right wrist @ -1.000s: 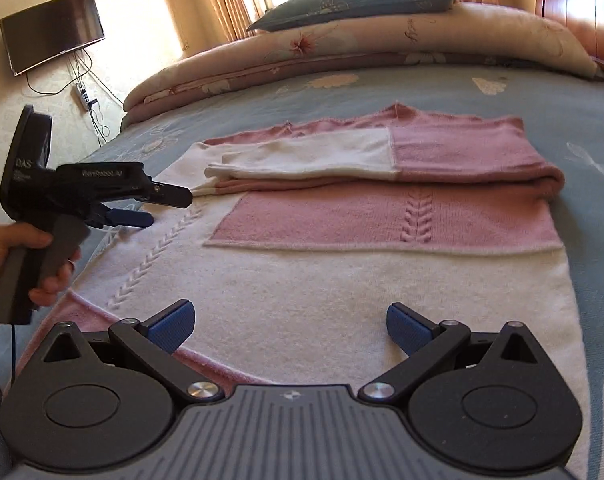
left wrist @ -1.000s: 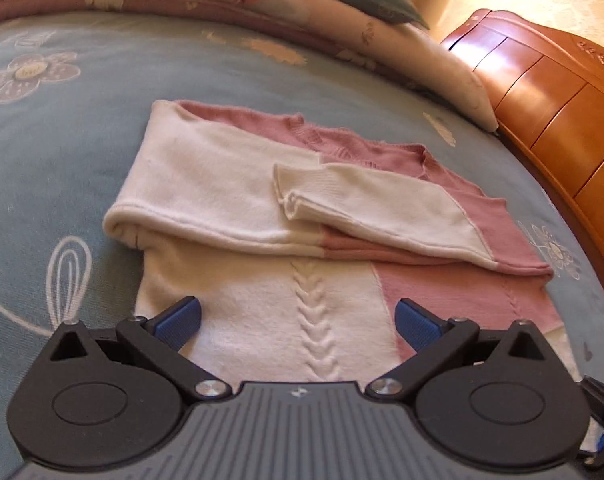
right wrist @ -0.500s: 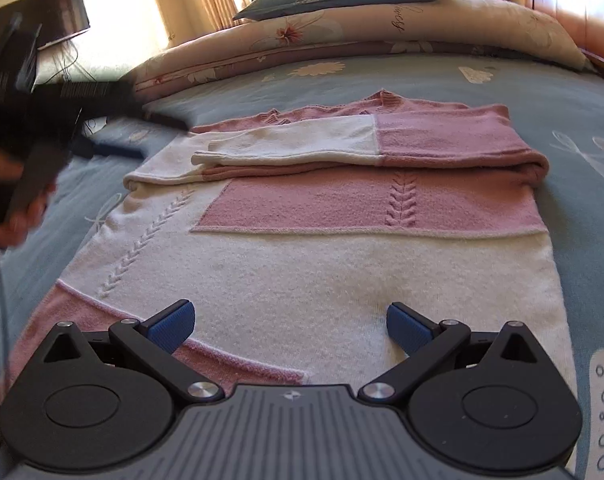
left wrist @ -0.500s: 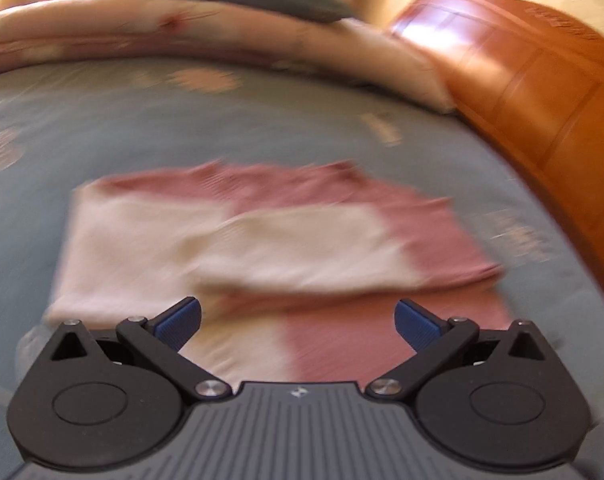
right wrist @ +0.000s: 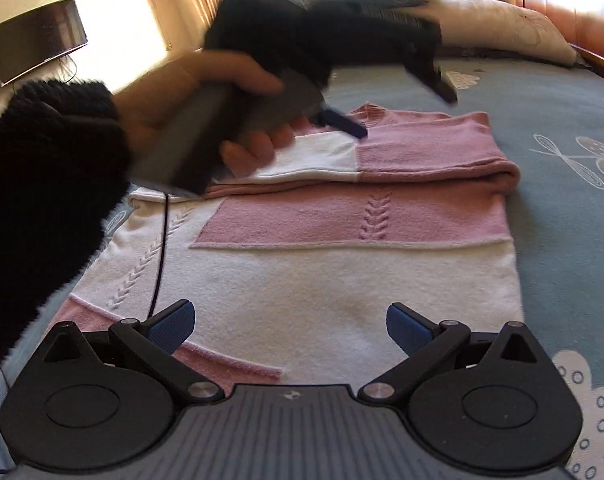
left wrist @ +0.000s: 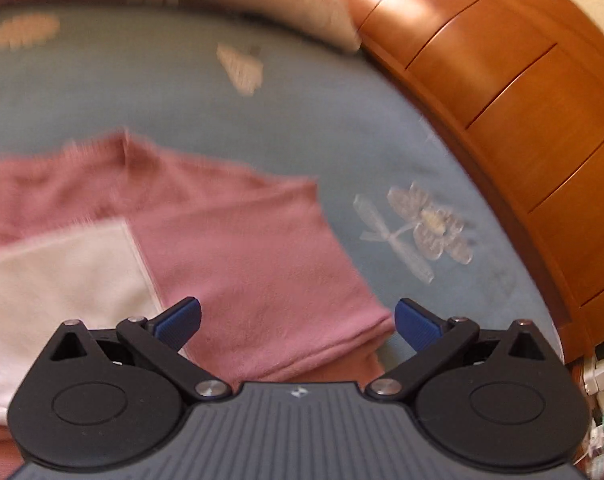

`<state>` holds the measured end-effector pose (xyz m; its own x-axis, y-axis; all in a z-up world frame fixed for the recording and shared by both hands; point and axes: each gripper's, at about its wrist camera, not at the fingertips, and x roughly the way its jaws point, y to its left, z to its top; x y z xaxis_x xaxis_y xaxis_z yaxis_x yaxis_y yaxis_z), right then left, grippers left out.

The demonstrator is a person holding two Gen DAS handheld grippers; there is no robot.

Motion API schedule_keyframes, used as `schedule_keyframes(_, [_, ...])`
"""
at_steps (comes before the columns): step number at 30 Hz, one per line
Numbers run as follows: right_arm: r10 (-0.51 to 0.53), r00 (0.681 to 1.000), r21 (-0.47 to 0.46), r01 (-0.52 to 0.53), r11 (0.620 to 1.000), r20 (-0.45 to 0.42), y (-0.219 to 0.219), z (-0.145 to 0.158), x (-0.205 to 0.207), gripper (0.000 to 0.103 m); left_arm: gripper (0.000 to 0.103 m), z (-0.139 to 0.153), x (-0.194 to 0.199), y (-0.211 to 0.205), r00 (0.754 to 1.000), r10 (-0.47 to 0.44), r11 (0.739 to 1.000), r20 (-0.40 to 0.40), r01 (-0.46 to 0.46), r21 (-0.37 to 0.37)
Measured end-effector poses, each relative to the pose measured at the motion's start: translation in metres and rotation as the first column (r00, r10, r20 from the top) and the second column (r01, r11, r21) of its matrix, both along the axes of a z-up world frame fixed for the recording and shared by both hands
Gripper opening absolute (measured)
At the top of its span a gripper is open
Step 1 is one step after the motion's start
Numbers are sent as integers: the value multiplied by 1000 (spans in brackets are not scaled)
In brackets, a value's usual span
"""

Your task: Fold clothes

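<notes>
Right gripper (right wrist: 289, 326) spread wide, empty, low over the white hem of the pink-and-white sweater (right wrist: 342, 280) at 6 o'clock. Left gripper (left wrist: 298, 318) likewise spread, pinching nothing, above the folded pink sleeve (left wrist: 262, 264). Held by a hand (right wrist: 206, 100) at 10 o'clock. Blue floral bedspread (right wrist: 562, 128) beneath. Pillow (right wrist: 502, 24) and wooden headboard (left wrist: 522, 120) at 1 o'clock.

no readable text, labels or numbers
</notes>
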<state>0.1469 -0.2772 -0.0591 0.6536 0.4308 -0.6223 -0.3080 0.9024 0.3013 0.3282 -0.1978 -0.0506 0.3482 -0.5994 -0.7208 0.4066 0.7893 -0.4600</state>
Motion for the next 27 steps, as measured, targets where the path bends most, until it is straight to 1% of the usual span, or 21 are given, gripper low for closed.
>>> schedule_keyframes(1, [-8, 1000, 9, 8, 1000, -8, -3, 1, 1, 103, 102, -6, -1, -1, 1000, 0, 1000, 0, 0, 0])
schedule_keyframes(3, [-17, 1000, 24, 18, 1000, -23, -6, 2, 0, 103, 102, -8, -4, -1, 1000, -5, 1000, 22, 5, -3])
schedule_keyframes(6, [-36, 998, 9, 37, 999, -45, -8, 2, 0, 103, 102, 5, -3, 0, 999, -5, 1000, 43, 6, -18])
schedule_keyframes(8, [-41, 998, -10, 40, 999, -50, -6, 1, -1, 103, 102, 11, 5, -1, 998, 3, 1000, 63, -2, -17])
schedule_keyframes(10, [-34, 998, -22, 33, 999, -45, -3, 0, -2, 103, 102, 9, 15, -2, 999, 18, 1000, 51, -17, -15])
schedule_keyframes(13, [-22, 999, -25, 20, 999, -47, -1, 0, -3, 103, 102, -5, 30, -7, 999, 30, 1000, 16, -30, 2])
schedule_keyframes(16, [-29, 998, -25, 27, 999, -55, -2, -2, -2, 103, 102, -9, 35, -6, 998, 45, 999, 53, -44, -10])
schedule_keyframes(20, [-38, 997, -16, 37, 999, -62, -5, -3, -1, 103, 102, 0, 42, -9, 996, 52, 998, 69, -51, -29])
schedule_keyframes(22, [-38, 997, -12, 37, 999, -63, -6, -3, -1, 103, 102, -1, 44, -13, 996, 37, 999, 77, -37, 2])
schedule_keyframes(24, [-34, 997, -15, 33, 999, -65, -5, -3, -1, 103, 102, -7, 46, -16, 997, 29, 999, 71, -31, 36])
schedule_keyframes(27, [-34, 997, -24, 32, 999, -67, -4, -4, -1, 103, 102, -9, 37, -14, 995, 25, 999, 99, -28, 33])
